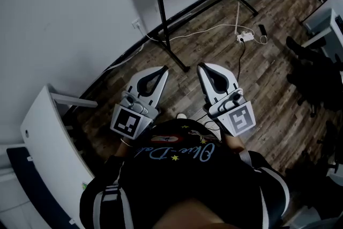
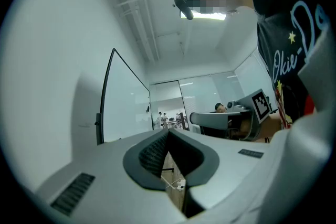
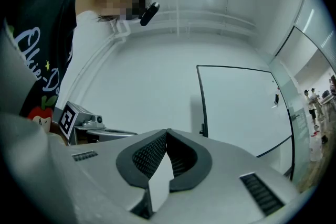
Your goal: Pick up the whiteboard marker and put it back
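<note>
Left gripper [image 1: 162, 70] and right gripper [image 1: 201, 67] are closed, nothing gripped. No marker is seen; the whiteboard [image 3: 239, 107] should be approached before jaws are parted.

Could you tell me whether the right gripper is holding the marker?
No: in the right gripper view, the right gripper has its jaws closed tip to tip with nothing between them.
</note>
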Demonstrator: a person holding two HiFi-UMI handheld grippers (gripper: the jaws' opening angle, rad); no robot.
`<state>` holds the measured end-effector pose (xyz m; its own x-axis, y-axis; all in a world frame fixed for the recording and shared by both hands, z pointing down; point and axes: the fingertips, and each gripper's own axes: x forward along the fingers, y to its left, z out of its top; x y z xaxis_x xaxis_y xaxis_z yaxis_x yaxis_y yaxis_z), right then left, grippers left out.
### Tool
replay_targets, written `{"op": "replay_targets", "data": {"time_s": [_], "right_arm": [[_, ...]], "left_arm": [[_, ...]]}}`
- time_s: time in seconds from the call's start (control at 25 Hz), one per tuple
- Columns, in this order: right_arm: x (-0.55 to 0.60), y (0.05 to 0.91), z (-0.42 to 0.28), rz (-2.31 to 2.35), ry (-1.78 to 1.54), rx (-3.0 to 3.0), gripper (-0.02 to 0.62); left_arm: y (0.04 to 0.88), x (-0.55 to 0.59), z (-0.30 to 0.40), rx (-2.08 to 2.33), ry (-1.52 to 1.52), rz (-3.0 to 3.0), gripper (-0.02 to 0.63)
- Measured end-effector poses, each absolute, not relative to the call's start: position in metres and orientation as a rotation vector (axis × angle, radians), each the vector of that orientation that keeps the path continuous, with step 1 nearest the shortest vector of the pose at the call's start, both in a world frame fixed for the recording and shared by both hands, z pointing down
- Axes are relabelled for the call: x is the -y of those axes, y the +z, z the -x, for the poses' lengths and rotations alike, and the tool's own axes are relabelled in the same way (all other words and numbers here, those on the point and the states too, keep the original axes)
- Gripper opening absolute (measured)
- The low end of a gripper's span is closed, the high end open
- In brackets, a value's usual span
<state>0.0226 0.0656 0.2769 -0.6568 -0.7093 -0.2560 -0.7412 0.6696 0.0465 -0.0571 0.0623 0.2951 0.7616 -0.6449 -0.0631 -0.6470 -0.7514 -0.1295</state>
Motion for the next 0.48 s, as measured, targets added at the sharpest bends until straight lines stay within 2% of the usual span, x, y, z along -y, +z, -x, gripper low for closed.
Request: {"op": "replay_targets", "data": {"time_s": [0.48], "right_arm": [[-0.051,0.277,-0.031,1.132,0.234,-2.707,0.037]], "left_arm": [[0.296,-0.050,0.046,-1.074,0.006,2.791,0.017]]}}
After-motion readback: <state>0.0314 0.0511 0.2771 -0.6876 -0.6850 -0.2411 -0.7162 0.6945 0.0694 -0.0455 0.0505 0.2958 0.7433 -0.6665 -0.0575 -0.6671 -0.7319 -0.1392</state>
